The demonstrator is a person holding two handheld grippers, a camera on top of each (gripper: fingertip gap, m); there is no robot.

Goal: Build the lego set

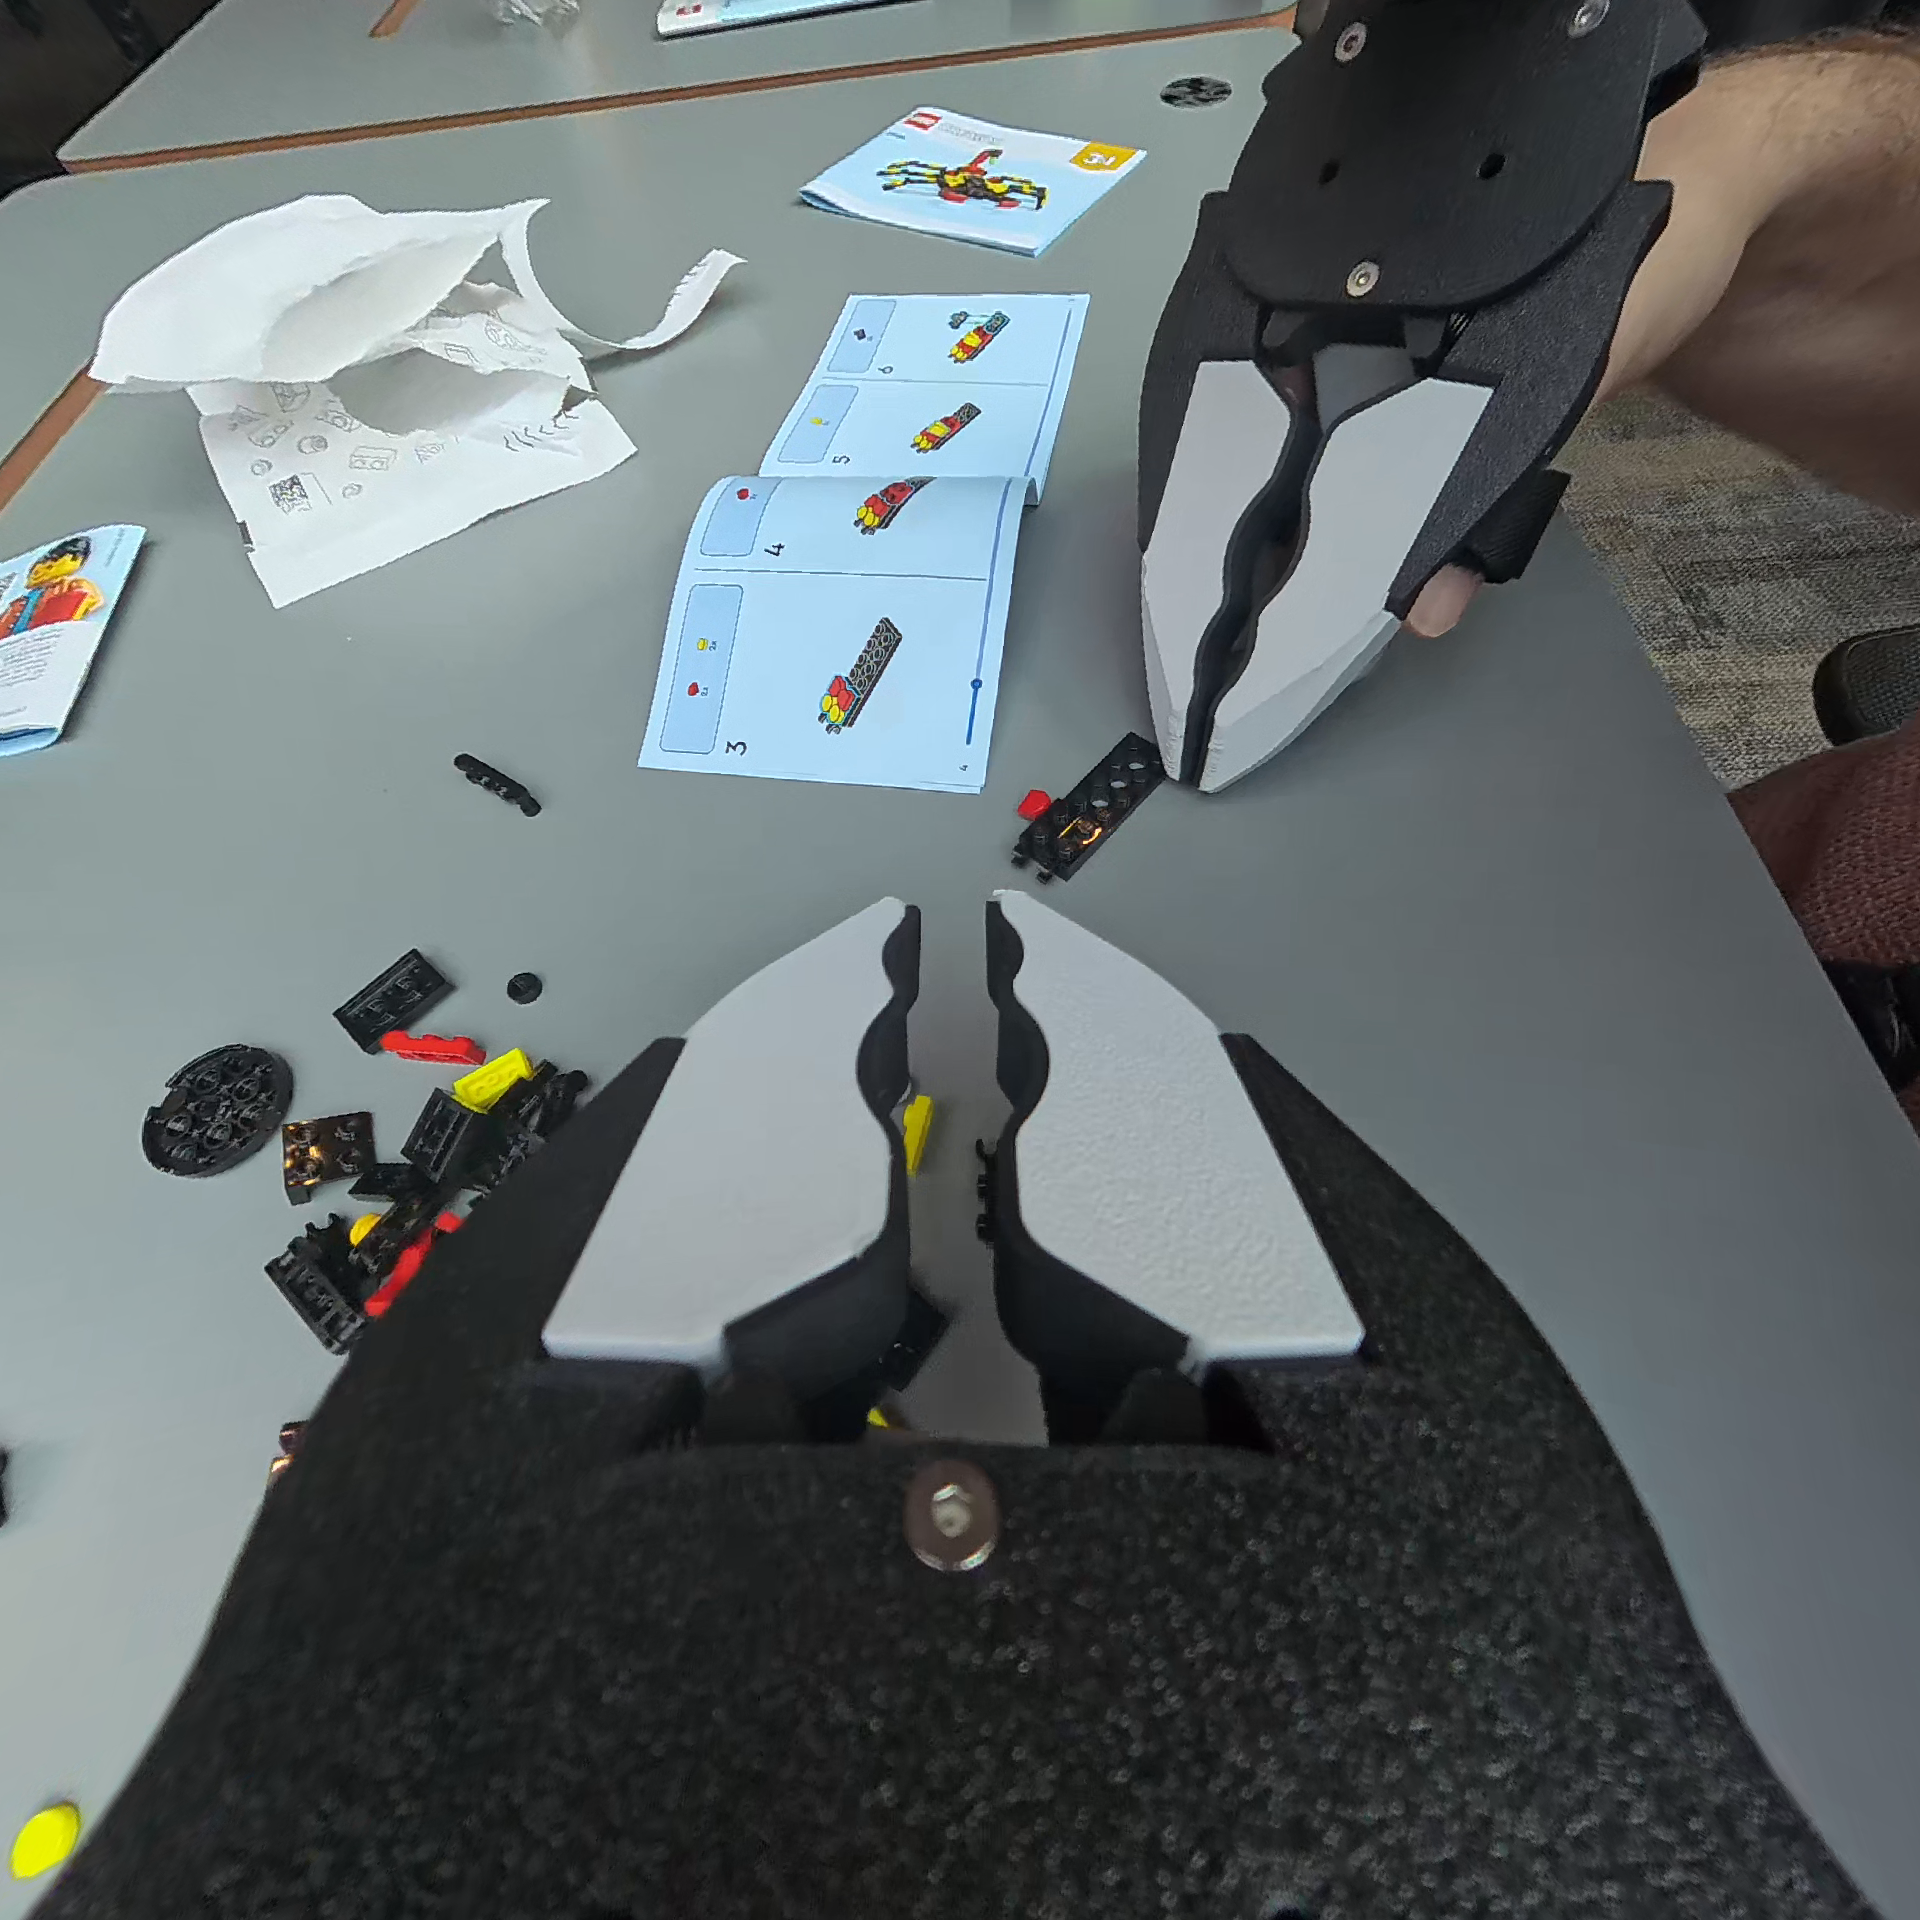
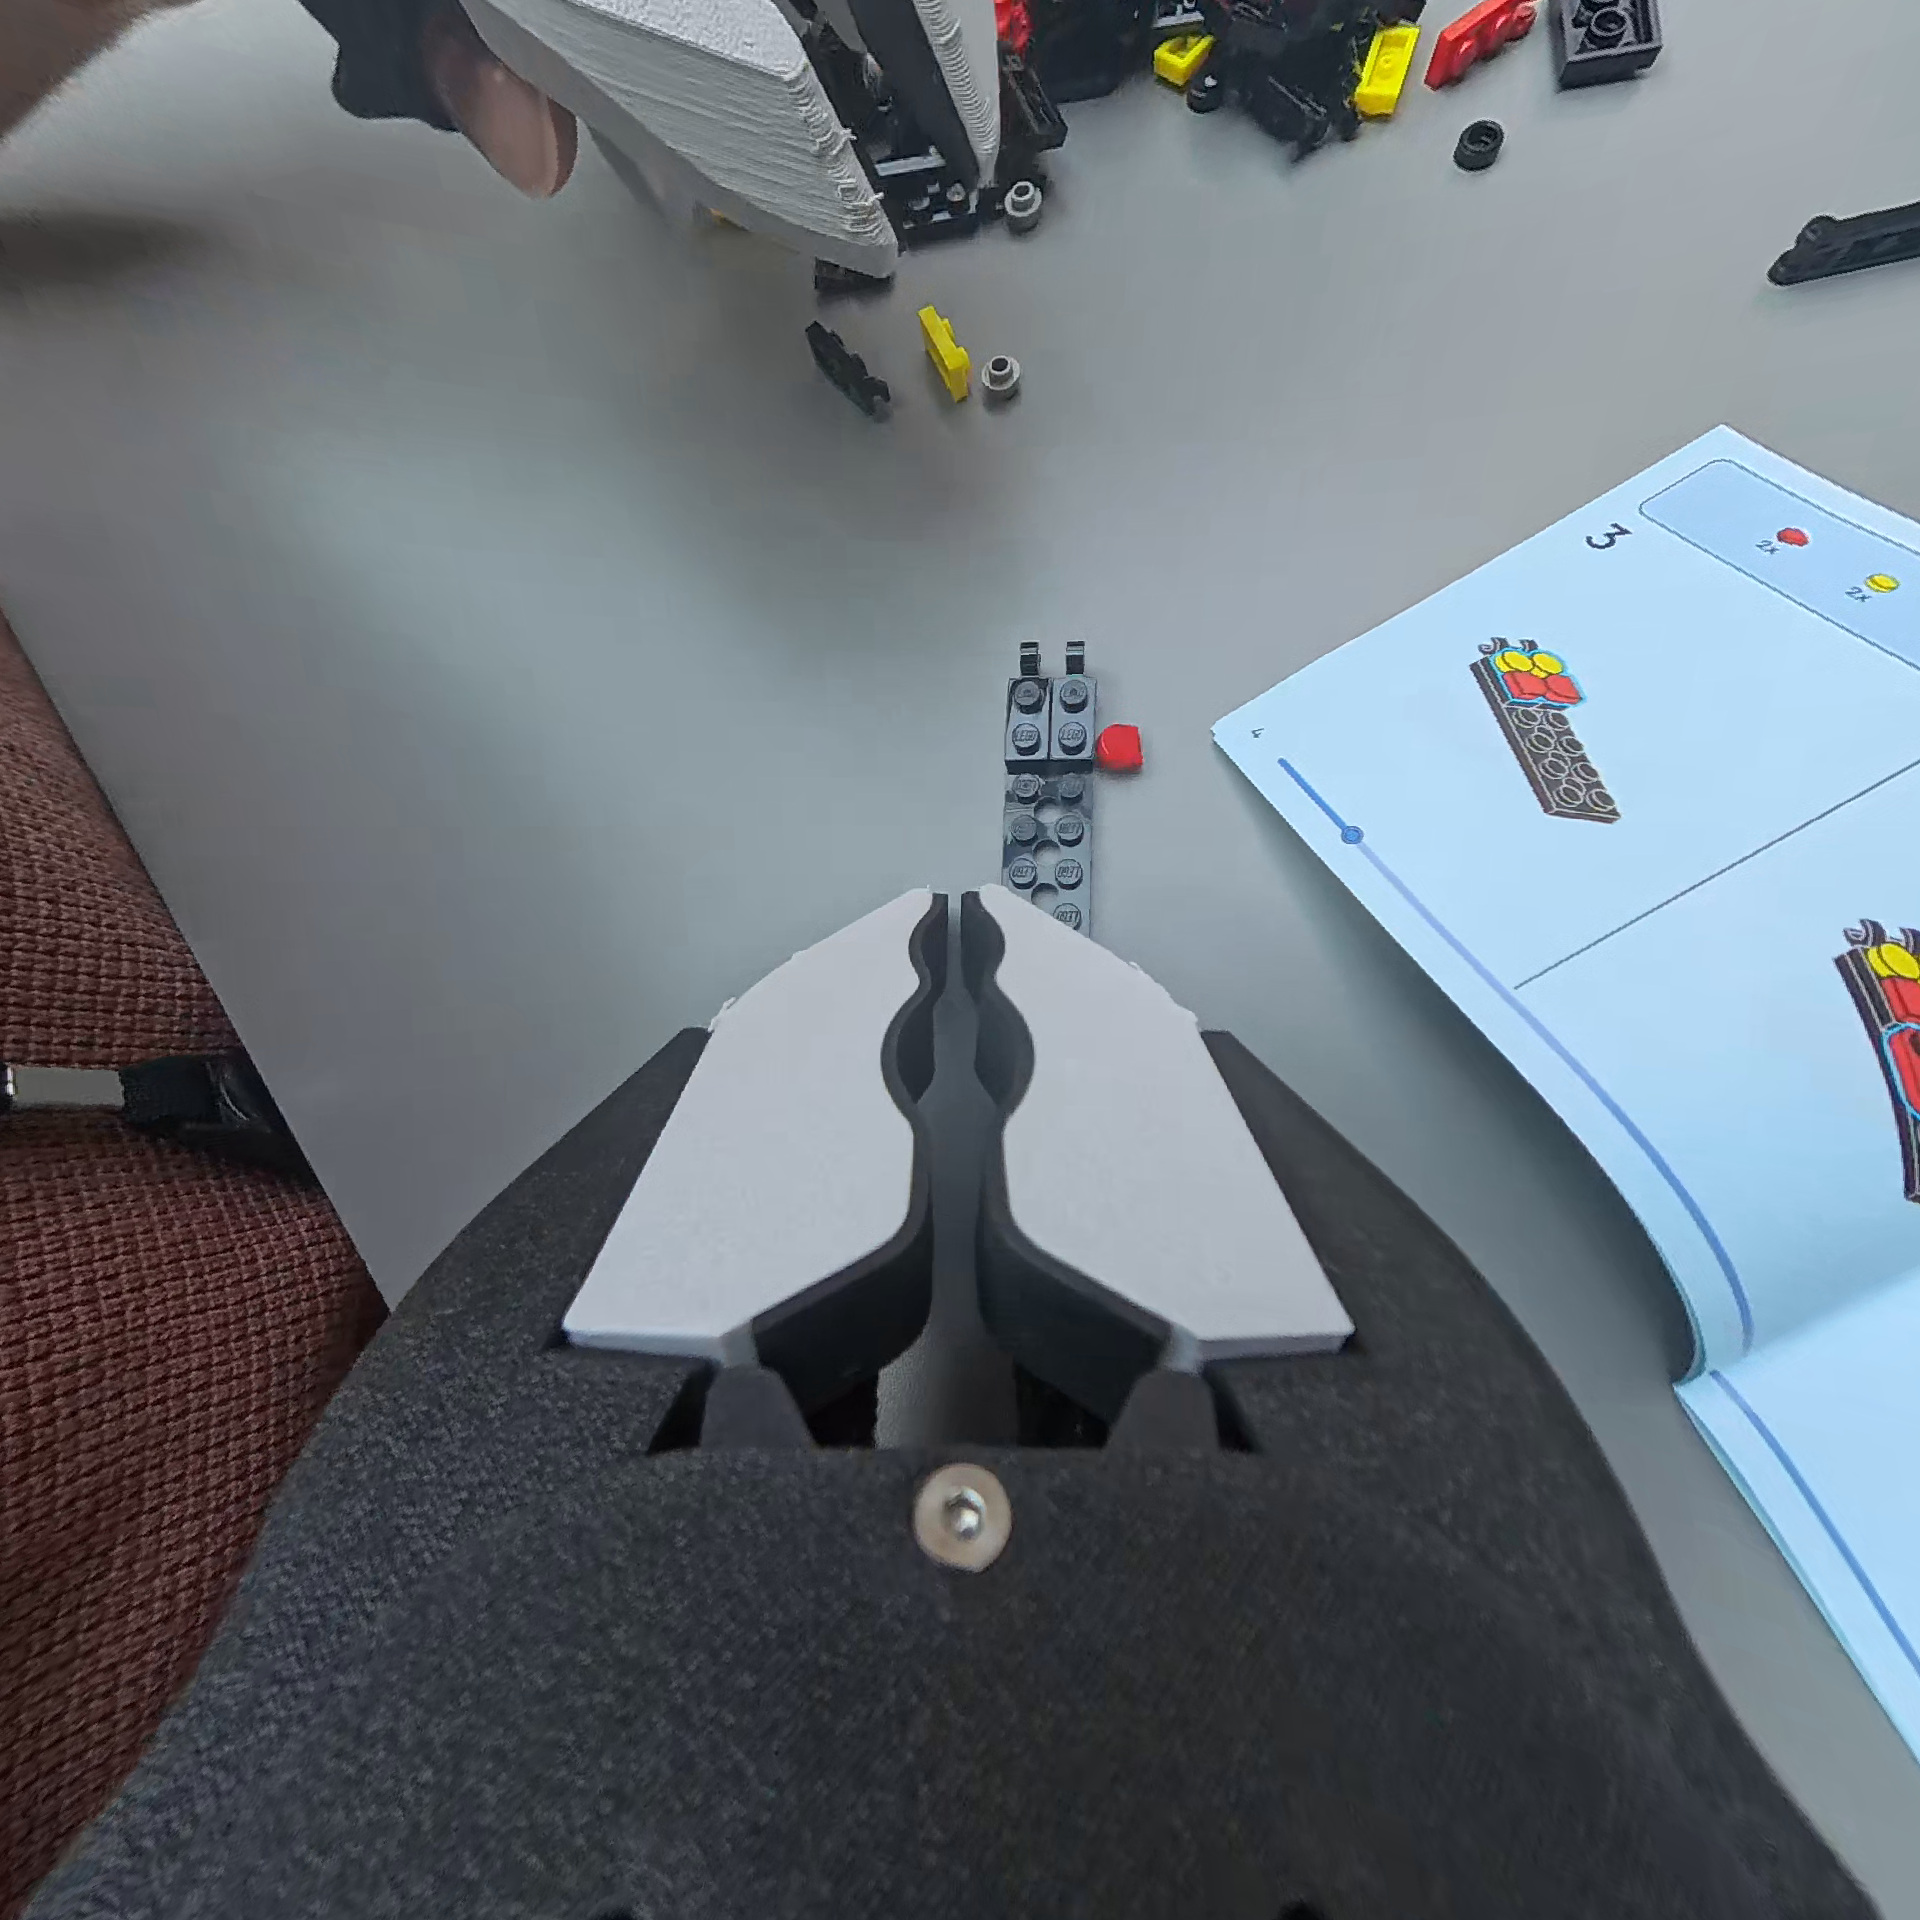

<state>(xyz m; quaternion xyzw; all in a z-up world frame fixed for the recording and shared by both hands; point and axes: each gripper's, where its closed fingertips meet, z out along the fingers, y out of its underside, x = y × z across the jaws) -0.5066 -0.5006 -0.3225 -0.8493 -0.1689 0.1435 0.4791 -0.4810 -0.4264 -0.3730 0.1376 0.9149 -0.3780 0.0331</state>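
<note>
A long black plate (image 1: 1091,805) with two small black clip plates on one end lies flat on the grey table (image 1: 1351,1039). It also shows in the right wrist view (image 2: 1044,831). A small red piece (image 2: 1119,748) lies loose against its side. My right gripper (image 2: 954,899) is shut, with nothing showing between its tips. The tips rest at the plate's near end, and the plate runs on beside the right finger. My left gripper (image 1: 951,904) is open with nothing between its tips. It hovers short of the plate, over a yellow piece (image 1: 916,1132) and the loose pile (image 1: 416,1164).
The open blue instruction booklet (image 1: 831,623) lies beyond the plate. A torn white paper bag (image 1: 364,364), a second booklet (image 1: 977,182) and a leaflet (image 1: 52,634) lie farther off. A black bar (image 1: 497,784) lies alone. A red-brown chair (image 2: 125,1143) stands at the table edge. My right fingertips sit around 10 centimeters from my left ones.
</note>
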